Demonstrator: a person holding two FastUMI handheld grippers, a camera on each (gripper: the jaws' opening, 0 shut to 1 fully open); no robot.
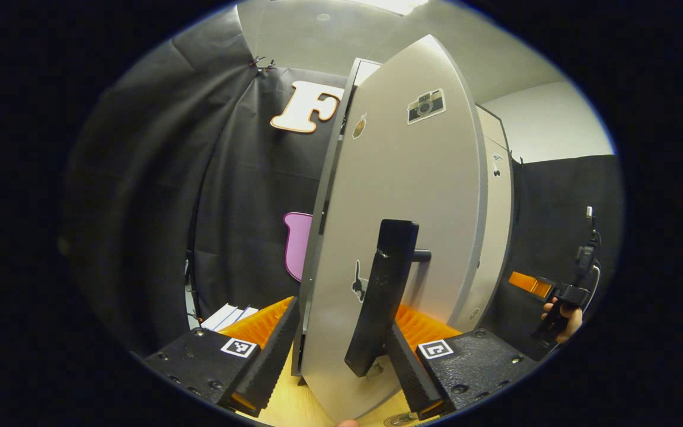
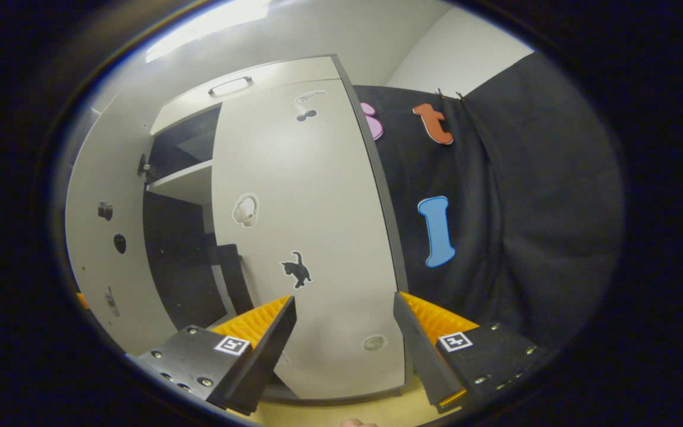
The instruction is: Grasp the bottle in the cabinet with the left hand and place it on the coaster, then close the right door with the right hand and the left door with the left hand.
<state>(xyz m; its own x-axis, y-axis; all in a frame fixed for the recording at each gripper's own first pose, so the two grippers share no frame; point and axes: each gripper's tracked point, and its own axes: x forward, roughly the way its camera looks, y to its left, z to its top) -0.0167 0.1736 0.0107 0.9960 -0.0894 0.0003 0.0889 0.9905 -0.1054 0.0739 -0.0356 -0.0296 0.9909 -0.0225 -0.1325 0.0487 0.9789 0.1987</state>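
Straddling the edge of the left door [image 1: 401, 196], the left gripper [image 1: 341, 350] has its 2 fingers spread wide, 1 on each side of the panel, with the door's black handle [image 1: 380, 296] rising just in front of the right finger; whether either finger touches the door I cannot tell. Beyond the left door stands the right door [image 1: 495, 237], and farther right a hand [image 1: 564, 320] holds the other gripper. In the right gripper view, the left door [image 2: 95, 237] stands ajar, dark shelves [image 2: 181, 178] show in the gap, and the right door [image 2: 306, 237] is nearly closed. The right gripper [image 2: 344, 338] hangs before it, fingers apart, holding nothing.
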